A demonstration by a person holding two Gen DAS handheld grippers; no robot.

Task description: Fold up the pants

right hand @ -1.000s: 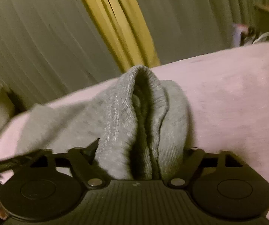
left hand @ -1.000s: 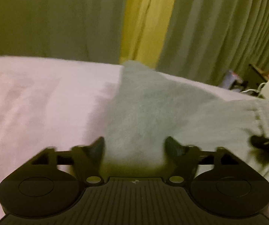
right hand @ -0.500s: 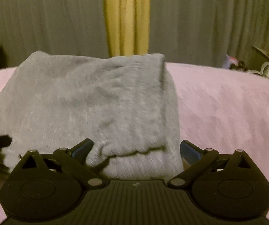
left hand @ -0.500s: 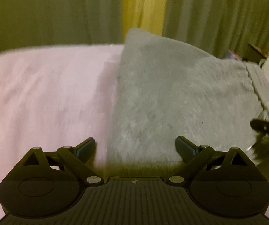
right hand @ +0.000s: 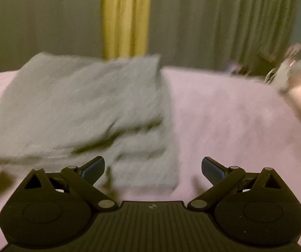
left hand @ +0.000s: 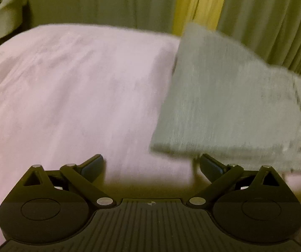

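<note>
Left wrist view: left gripper (left hand: 151,166) angled down, jaws opening, empty, beside folded grey pants (left hand: 230,109); right gripper (right hand: 153,168) wide, empty.

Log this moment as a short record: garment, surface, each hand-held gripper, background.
garment: grey pants, folded into a compact stack, lying flat
surface: pink bedcover
left hand-held gripper: jaws opening, nothing between them, pants off to its right
right hand-held gripper: open, pads clear of the cloth, corner of the pants in front of its left finger
background: green curtains with a yellow strip
</note>
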